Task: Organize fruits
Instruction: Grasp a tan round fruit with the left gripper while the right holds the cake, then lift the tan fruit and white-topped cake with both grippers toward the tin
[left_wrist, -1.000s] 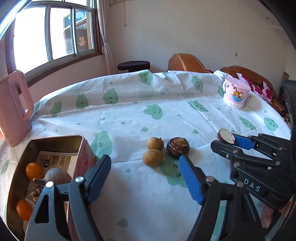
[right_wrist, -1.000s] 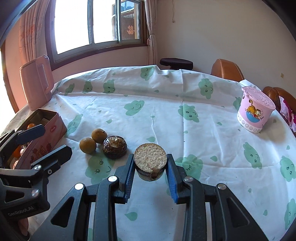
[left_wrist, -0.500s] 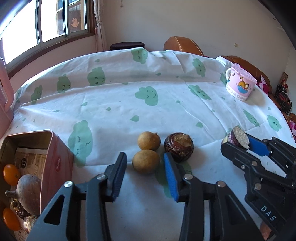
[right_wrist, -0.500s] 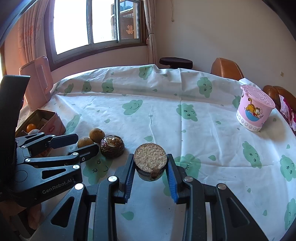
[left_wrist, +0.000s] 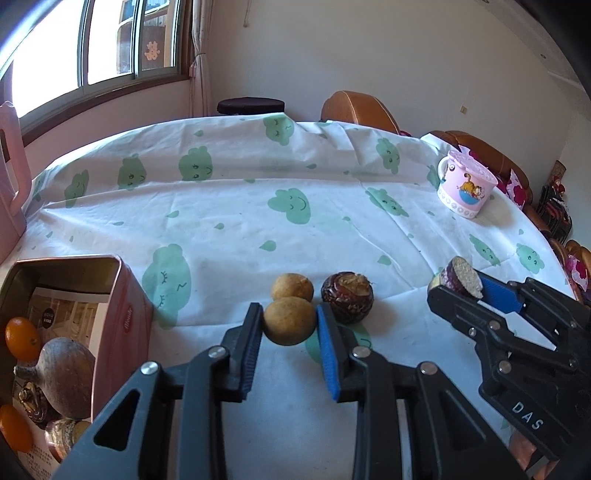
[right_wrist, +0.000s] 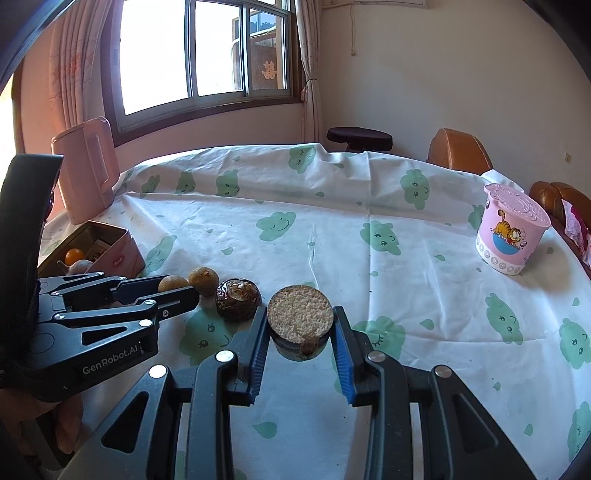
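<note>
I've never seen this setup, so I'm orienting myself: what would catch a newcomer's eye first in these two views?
Each tool grips a piece of fruit. The left tool is shut on a round yellow-brown fruit beside its twin and a dark brown fruit on the cloud-print tablecloth. The right tool holds a cut fruit half just above the cloth. At the left edge sits an open pink tin already holding oranges.

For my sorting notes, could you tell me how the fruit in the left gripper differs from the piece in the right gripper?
The round tan fruit in the left gripper is whole and smooth; the cut purple piece in the right gripper shows a flat, grainy pale face. The tan fruit sits beside its twin; the cut piece is held alone. Both are clamped between blue pads.
</note>
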